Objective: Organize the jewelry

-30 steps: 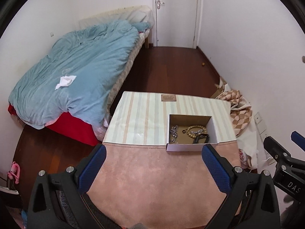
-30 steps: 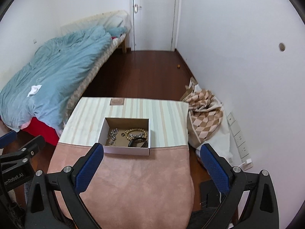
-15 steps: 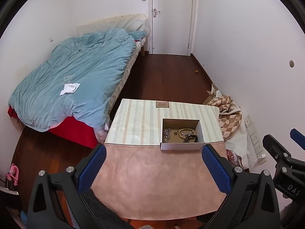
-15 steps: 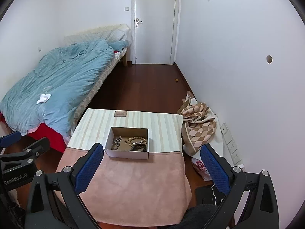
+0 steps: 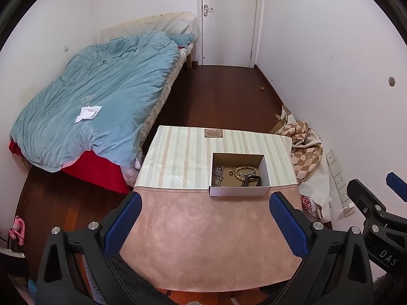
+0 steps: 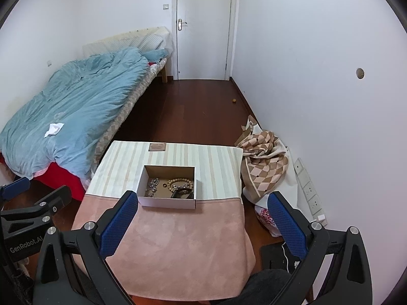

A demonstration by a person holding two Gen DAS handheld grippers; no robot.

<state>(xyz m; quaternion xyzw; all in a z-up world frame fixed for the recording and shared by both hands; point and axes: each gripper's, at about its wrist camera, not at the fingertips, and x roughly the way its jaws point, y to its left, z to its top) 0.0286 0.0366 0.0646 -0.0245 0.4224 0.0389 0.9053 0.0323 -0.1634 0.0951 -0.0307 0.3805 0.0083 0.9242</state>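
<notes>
An open white cardboard box point(image 5: 239, 190) point(image 6: 166, 202) stands near the middle of the table. Inside lie a wooden bead bracelet point(image 5: 245, 172) point(image 6: 180, 183), a silver chain point(image 5: 218, 172) point(image 6: 153, 184), a small dark ring point(image 5: 230, 173) and a black band point(image 5: 251, 181) point(image 6: 182, 193). My left gripper point(image 5: 203, 225) is open and empty, held high above the table's near end. My right gripper point(image 6: 202, 225) is open and empty, also high and back from the box. Each gripper shows at the edge of the other's view.
The table point(image 5: 208, 241) has a pink cloth on the near half and a striped cloth point(image 5: 178, 157) on the far half. A bed with a blue duvet point(image 5: 101, 101) lies left. A checkered blanket point(image 6: 264, 162) lies on the floor right, by the wall.
Both grippers have pulled up and back from the table, so the box and table look smaller and more of the room shows. Both stay open and empty.
</notes>
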